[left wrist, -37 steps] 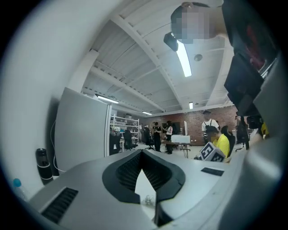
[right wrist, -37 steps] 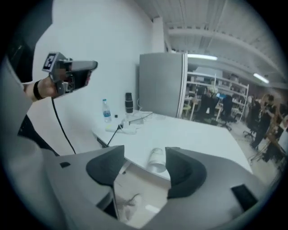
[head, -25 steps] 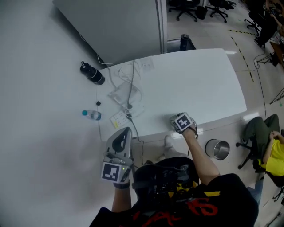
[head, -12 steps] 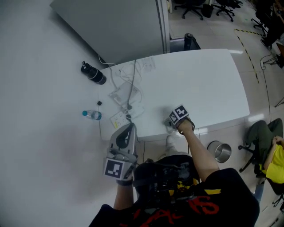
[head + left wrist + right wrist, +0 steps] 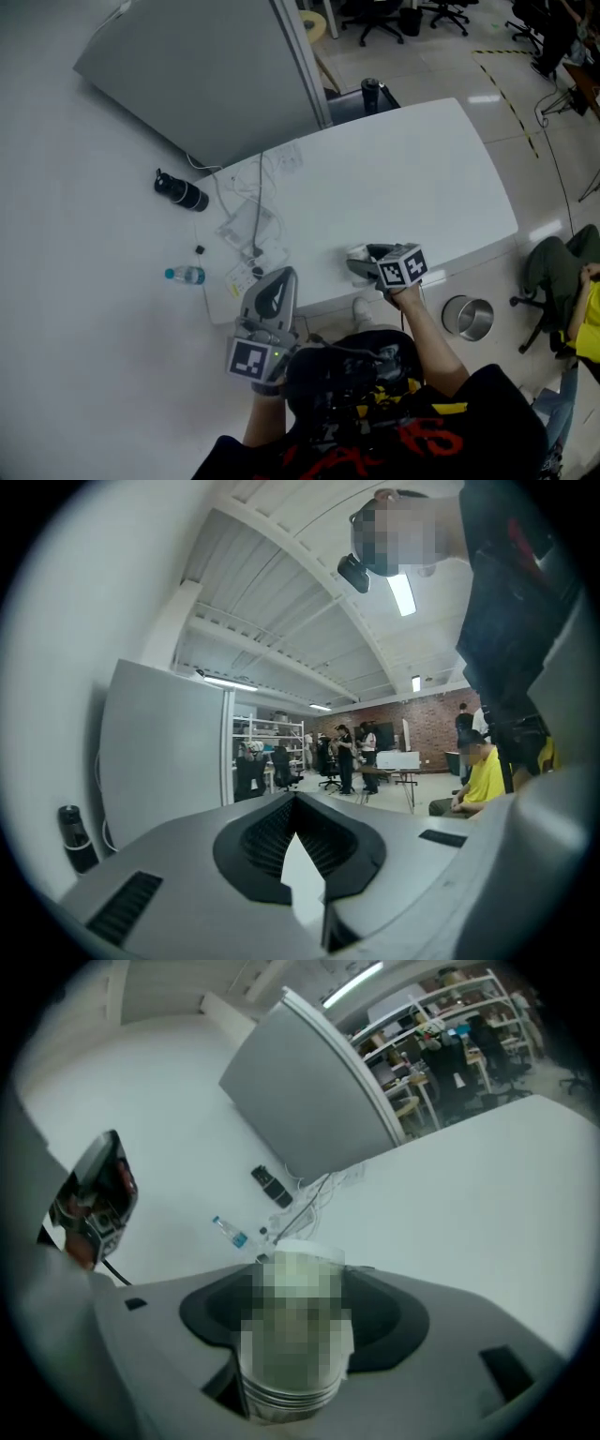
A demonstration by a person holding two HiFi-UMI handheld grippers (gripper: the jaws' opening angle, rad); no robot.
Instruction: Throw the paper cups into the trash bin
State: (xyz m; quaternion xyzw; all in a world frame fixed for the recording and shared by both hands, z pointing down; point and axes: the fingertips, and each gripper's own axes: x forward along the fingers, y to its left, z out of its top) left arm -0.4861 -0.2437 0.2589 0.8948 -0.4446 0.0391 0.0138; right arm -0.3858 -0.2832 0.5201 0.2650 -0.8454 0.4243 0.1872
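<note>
A white paper cup (image 5: 296, 1330) stands between the jaws of my right gripper (image 5: 364, 266). The jaws are closing and their pads press on the cup's sides. In the head view the cup (image 5: 357, 253) shows as a pale shape at the front edge of the white table (image 5: 412, 169). A round metal trash bin (image 5: 466, 316) stands on the floor to the right of that gripper, below the table edge. My left gripper (image 5: 273, 292) is shut with nothing in it. It is held in front of the table's left corner.
Cables and a power strip (image 5: 251, 225) lie on the table's left end. On the white floor to the left lie a black bottle (image 5: 182, 193) and a small water bottle (image 5: 186, 275). A grey partition (image 5: 206, 75) rises behind. A seated person in yellow (image 5: 587, 323) is at the far right.
My right gripper has turned and shifted a little to the right along the table's front edge, and the cup now shows at its tip. The left gripper has hardly moved.
</note>
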